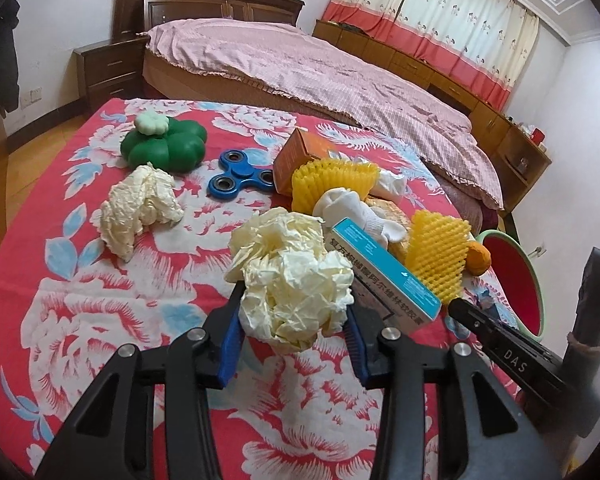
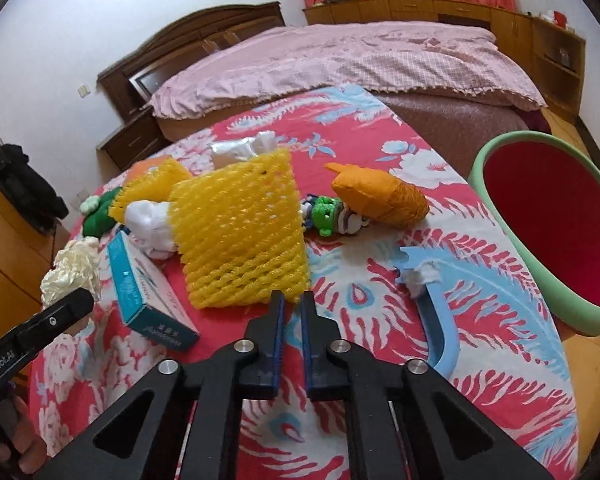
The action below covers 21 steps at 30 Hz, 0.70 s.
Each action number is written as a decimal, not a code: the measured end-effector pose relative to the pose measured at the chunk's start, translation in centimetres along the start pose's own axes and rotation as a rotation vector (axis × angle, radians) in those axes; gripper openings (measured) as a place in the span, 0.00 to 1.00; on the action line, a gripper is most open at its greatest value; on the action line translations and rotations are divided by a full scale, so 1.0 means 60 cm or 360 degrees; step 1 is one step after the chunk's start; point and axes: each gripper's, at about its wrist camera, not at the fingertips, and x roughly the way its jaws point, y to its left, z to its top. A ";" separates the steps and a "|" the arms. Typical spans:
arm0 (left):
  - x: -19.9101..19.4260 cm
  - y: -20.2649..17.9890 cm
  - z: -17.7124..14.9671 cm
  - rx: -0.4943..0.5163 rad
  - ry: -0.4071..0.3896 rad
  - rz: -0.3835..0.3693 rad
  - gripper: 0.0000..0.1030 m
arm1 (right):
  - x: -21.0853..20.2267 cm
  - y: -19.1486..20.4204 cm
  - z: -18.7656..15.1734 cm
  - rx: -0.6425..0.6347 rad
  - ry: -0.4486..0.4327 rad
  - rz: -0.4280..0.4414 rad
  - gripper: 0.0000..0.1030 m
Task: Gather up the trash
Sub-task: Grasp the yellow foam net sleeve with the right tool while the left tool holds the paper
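Note:
My left gripper (image 1: 294,308) is shut on a crumpled cream paper ball (image 1: 292,272), holding it a little above the flowered red cloth (image 1: 100,320). My right gripper (image 2: 293,300) has its jaws close together, pinching the near corner of a yellow foam net (image 2: 240,236). In the left wrist view it comes in from the right, its tip at that net (image 1: 436,264). A teal medicine box (image 1: 384,276) lies beside the net. A second crumpled paper (image 1: 140,208) lies to the left. The green-rimmed red bin (image 2: 580,316) stands at the table's right edge.
Also on the cloth: a green clover toy (image 1: 164,148), a blue fidget spinner (image 1: 240,174), an orange box (image 1: 300,152), another yellow net (image 1: 332,184), white cloth (image 1: 352,208), an orange wrapper (image 2: 380,196), a small toy figure (image 2: 332,216) and a blue plastic strip (image 2: 436,304). A bed (image 1: 300,68) stands behind.

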 end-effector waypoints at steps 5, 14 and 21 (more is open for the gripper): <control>-0.011 0.002 -0.003 -0.0009 -0.0013 0.0010 0.43 | -0.024 0.001 0.004 0.0010 -0.0070 0.0026 0.07; -0.010 0.008 -0.001 -0.0023 -0.0027 0.0056 0.43 | -0.025 -0.014 0.018 0.0138 -0.0040 0.0071 0.45; 0.000 0.015 -0.001 -0.0041 -0.0005 0.0065 0.43 | 0.009 0.003 0.029 0.0049 -0.0002 -0.0008 0.45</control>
